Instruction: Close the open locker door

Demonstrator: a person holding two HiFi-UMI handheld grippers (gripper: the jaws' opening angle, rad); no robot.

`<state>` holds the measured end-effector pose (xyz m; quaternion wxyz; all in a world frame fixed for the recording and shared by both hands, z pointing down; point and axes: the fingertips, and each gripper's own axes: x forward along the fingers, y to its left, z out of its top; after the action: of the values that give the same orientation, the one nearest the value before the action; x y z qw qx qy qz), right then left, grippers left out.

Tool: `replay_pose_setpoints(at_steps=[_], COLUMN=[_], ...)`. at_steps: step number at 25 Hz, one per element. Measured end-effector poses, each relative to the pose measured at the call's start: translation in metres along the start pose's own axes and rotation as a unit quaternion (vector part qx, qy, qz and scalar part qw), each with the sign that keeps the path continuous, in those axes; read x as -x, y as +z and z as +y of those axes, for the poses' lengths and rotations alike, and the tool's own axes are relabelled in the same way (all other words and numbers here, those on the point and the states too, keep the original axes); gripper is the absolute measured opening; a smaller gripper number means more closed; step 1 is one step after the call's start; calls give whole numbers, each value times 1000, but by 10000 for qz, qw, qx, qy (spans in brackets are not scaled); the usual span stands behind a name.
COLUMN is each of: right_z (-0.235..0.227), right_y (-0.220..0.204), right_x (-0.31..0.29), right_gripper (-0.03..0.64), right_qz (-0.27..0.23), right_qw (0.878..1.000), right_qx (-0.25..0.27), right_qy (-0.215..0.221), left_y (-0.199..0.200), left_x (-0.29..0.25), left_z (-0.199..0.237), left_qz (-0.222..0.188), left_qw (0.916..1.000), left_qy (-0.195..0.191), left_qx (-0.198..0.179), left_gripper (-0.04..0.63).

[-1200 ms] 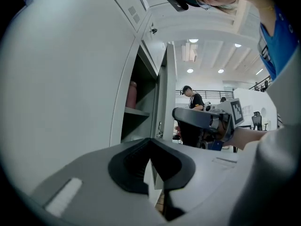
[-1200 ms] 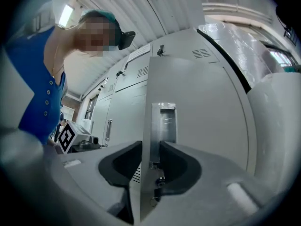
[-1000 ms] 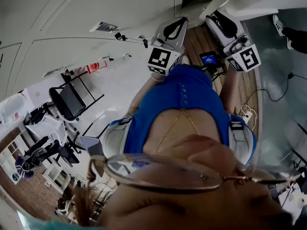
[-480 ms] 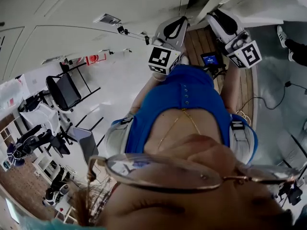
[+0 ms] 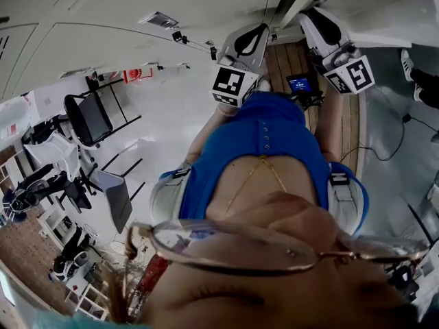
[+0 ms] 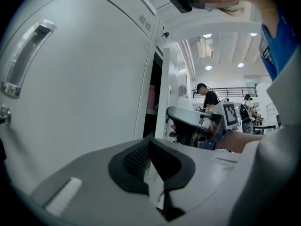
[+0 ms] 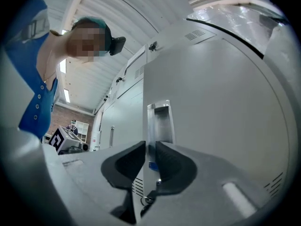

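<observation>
The open locker door [image 7: 216, 102] is a white panel with a recessed metal handle [image 7: 160, 119] near its free edge. My right gripper [image 7: 150, 146] straddles that edge just under the handle. Its jaws are closing, with a thin gap still showing beside the pads. A key on a ring [image 7: 148, 199] hangs below. In the left gripper view the dark locker opening [image 6: 151, 105] shows beside a closed door [image 6: 84, 79], with the right gripper [image 6: 190, 124] at the opening. My left gripper [image 6: 150, 146] is held back, its pads meeting on nothing. In the head view both the left gripper [image 5: 250, 43] and the right gripper [image 5: 321, 27] are raised toward the lockers.
A bank of white lockers [image 7: 117, 121] runs on past the open one. A pull handle [image 6: 23, 60] is on the closed door at left. Chairs [image 5: 89, 118] and other people [image 6: 207, 95] are in the room behind. A cable [image 5: 398, 139] lies on the floor.
The head view has swung a little, so the chairs drift down and left. The right gripper's marker cube has edged up toward the lockers. The left gripper holds its place.
</observation>
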<state>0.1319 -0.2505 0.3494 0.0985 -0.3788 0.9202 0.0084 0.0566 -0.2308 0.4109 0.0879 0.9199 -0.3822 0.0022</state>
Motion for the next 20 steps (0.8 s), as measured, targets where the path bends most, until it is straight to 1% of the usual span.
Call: replay_pose_setpoints(at_steps=[3,8,20], right_z=[-4,-11,-22], right_y=[-1,-5,-6], right_x=[-7,-21,-36], right_gripper=[64,58,57], right_qz=[34,220,431], right_qw=[9998,9971,9885], right_qx=[91,491,970], right_qy=[-151,-543,-1073], left_y=[0,0,2], left_x=[1,-1,-13], left_z=[3,9,3], left_qz=[10,13,67], left_qw=[10000,10000,9997], left_qy=[60,94,-189], left_qx=[-8,-27,-142], left_gripper=[-6,-6,-6])
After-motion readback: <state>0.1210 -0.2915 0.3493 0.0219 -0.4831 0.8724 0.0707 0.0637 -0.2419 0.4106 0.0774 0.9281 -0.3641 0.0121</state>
